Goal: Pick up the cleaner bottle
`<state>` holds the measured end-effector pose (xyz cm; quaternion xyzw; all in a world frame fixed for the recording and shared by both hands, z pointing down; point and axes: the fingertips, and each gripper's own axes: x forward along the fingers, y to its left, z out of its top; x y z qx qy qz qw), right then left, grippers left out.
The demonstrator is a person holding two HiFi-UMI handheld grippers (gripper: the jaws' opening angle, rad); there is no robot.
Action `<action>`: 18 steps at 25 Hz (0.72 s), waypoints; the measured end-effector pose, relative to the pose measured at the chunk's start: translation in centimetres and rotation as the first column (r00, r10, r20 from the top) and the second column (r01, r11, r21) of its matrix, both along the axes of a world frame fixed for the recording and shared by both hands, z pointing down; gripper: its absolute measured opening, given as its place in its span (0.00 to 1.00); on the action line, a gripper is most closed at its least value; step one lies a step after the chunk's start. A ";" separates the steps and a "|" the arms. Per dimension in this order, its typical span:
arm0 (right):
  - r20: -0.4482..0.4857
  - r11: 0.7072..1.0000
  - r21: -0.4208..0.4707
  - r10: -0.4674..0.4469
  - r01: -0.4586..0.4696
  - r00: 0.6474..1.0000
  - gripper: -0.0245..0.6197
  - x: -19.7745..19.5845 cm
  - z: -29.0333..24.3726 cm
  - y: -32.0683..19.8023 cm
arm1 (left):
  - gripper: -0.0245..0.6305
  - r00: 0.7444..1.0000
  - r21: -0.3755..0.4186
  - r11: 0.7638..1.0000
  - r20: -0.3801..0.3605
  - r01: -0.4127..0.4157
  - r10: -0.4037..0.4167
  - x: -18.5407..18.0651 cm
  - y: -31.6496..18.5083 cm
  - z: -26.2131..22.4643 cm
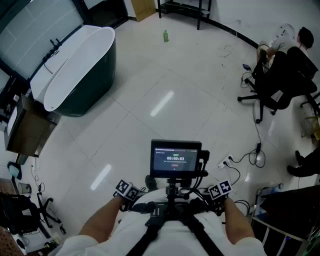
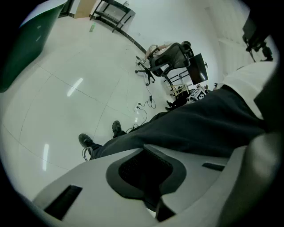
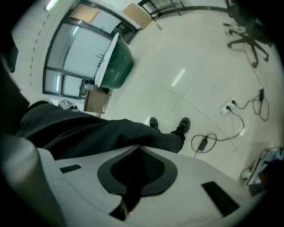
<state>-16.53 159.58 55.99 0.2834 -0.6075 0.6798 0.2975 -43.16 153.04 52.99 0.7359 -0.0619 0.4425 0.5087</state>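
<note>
The cleaner bottle (image 1: 165, 35) stands upright on the tiled floor (image 1: 150, 85), near the floor's far edge and just short of a black frame rack (image 1: 182, 9). It is well apart from both grippers and from the freestanding bathtub (image 1: 75, 70) at the floor's left edge.

Left gripper (image 2: 148, 195): jaws fully together, nothing between them. Right gripper (image 3: 128, 195): the same, and empty. Both are held close to the person's body.

Handling, as judged: a small green plastic bottle, probably light, with smooth, slightly yielding walls. Grip across the body at mid-height with moderate pressure. Cap detail is too small to read.
</note>
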 end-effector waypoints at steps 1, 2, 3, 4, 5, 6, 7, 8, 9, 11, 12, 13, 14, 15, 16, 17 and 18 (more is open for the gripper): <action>-0.005 0.999 -0.021 0.036 -0.036 0.999 0.05 0.4 0.4 0.0 | 0.04 1.000 -0.010 1.000 0.002 0.027 -0.027 0.2 -0.1 -0.1; -0.013 0.997 -0.039 0.066 -0.067 0.998 0.05 0.7 0.8 0.0 | 0.04 0.999 -0.022 0.998 0.002 0.054 -0.054 0.4 -0.1 -0.2; -0.023 0.995 -0.052 0.085 -0.086 0.996 0.05 1.0 1.1 0.0 | 0.04 0.997 -0.033 0.996 0.002 0.080 -0.080 0.5 -0.2 -0.3; -0.035 0.994 -0.060 0.087 -0.089 0.996 0.05 1.3 1.3 0.1 | 0.04 0.994 -0.045 0.993 0.004 0.108 -0.107 0.7 -0.3 -0.3; -0.051 0.996 -0.060 0.069 -0.072 0.996 0.05 1.5 1.5 0.2 | 0.04 0.990 -0.057 0.989 0.010 0.139 -0.139 0.7 -0.4 -0.2; -0.071 0.998 -0.055 0.028 -0.032 0.997 0.05 1.7 1.6 0.3 | 0.04 0.984 -0.071 0.982 0.019 0.177 -0.176 0.7 -0.6 0.0; -0.096 0.998 -0.047 -0.034 0.030 0.995 0.05 1.7 1.8 0.4 | 0.04 0.976 -0.085 0.972 0.031 0.217 -0.215 0.7 -0.7 0.3; -0.126 0.993 -0.039 -0.112 0.108 0.986 0.05 1.8 1.9 0.6 | 0.04 0.967 -0.101 0.962 0.043 0.256 -0.252 0.5 -0.7 0.6; -0.159 0.981 -0.033 -0.195 0.192 0.968 0.05 1.8 2.2 0.8 | 0.04 0.958 -0.115 0.951 0.056 0.286 -0.282 0.4 -0.8 0.9; -0.226 0.942 -0.021 -0.331 0.335 0.916 0.05 2.4 2.7 1.0 | 0.04 0.953 -0.127 0.945 0.071 0.302 -0.295 0.4 -0.7 1.2; -0.252 0.926 -0.016 -0.368 0.376 0.895 0.05 2.8 2.8 1.0 | 0.04 0.959 -0.119 0.952 0.072 0.281 -0.274 0.6 -0.7 1.2; -0.263 0.919 -0.011 -0.383 0.394 0.886 0.05 3.1 2.9 0.9 | 0.04 0.968 -0.102 0.963 0.073 0.249 -0.242 0.8 -0.5 1.3; -0.258 0.919 -0.010 -0.382 0.393 0.887 0.05 3.3 2.9 0.9 | 0.04 0.975 -0.080 0.974 0.079 0.213 -0.207 1.0 -0.4 1.3; -0.243 0.923 -0.013 -0.375 0.384 0.894 0.05 3.5 3.0 1.2 | 0.04 0.980 -0.058 0.982 0.091 0.182 -0.177 1.2 -0.3 1.5; -0.232 0.926 -0.019 -0.370 0.376 0.900 0.05 3.8 3.2 1.5 | 0.04 0.982 -0.038 0.986 0.107 0.162 -0.157 1.5 -0.2 1.7; -0.228 0.927 -0.022 -0.368 0.374 0.901 0.05 4.2 3.4 1.8 | 0.04 0.981 -0.023 0.988 0.125 0.154 -0.150 1.8 -0.1 2.0; -0.231 0.926 -0.021 -0.371 0.377 0.899 0.05 4.6 3.5 2.0 | 0.04 0.977 -0.011 0.988 0.147 0.157 -0.153 1.9 0.1 2.3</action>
